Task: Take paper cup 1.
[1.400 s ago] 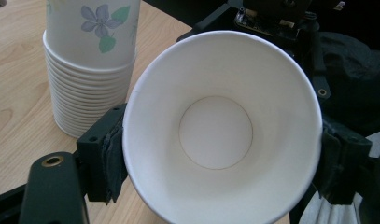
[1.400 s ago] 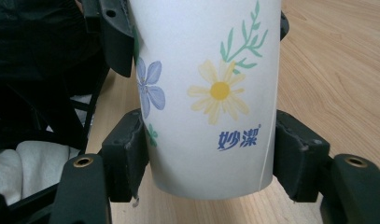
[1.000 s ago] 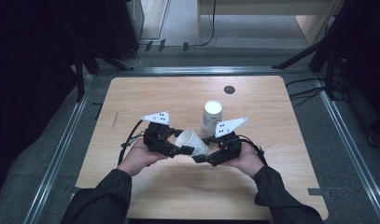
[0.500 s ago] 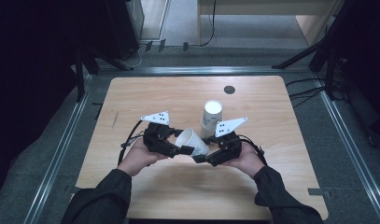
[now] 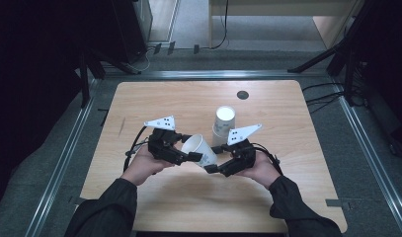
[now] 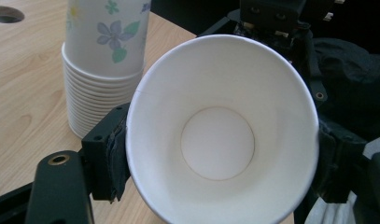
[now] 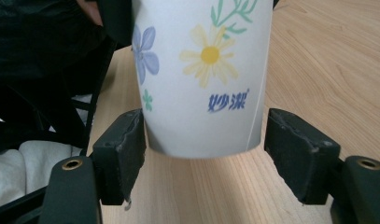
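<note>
Near the middle of the wooden table (image 5: 154, 103), a single paper cup (image 5: 200, 149) is held tipped on its side between the two hands, just in front of the stack of cups (image 5: 222, 121) it apparently belongs with. The left gripper (image 5: 192, 157) clamps the cup at its rim, which keeps the mouth facing that gripper's camera. The right gripper (image 5: 212, 168) has just been opening: its jaws straddle the cup's base with a gap on one side, so it seems to be letting go, leaving the cup to the left.
</note>
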`<state>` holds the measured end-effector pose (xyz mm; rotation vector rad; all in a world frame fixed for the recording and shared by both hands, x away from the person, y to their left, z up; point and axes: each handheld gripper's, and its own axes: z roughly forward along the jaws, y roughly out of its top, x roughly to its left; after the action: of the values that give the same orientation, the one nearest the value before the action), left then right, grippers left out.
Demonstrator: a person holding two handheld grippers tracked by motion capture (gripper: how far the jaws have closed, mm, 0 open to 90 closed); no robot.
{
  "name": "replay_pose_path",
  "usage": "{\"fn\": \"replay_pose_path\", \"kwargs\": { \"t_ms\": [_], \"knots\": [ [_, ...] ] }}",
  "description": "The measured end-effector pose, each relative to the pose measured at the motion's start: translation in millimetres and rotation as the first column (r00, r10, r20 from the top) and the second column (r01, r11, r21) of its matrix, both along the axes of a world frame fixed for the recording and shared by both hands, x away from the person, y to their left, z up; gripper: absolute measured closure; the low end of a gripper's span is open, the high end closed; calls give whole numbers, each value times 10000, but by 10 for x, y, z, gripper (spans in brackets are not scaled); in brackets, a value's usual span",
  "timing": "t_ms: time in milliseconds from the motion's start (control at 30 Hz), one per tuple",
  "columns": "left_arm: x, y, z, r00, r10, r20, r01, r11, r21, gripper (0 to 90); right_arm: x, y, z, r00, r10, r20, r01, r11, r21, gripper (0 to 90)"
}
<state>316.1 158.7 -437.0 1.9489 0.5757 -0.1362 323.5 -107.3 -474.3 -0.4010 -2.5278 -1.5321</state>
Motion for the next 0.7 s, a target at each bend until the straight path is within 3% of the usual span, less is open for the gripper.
{"fn": "replay_pose_path", "kwargs": {
  "t_ms": [367, 433, 700],
  "knots": [
    [-3, 88, 57, 9996, 238, 162, -236, 9997, -103, 221, -6, -38, -10, 10000, -82, -15, 81, 9999, -133, 292],
    [-7, 106, 69, 9994, 285, 207, -282, 9995, -135, 222, -3, -60, -7, 9998, -151, 144, 155, 9996, -232, 292],
    [-3, 195, 106, 9982, 483, 349, -487, 9988, 95, 222, 24, -139, 4, 9994, -346, 73, 347, 9993, -160, 292]
  ]
}}
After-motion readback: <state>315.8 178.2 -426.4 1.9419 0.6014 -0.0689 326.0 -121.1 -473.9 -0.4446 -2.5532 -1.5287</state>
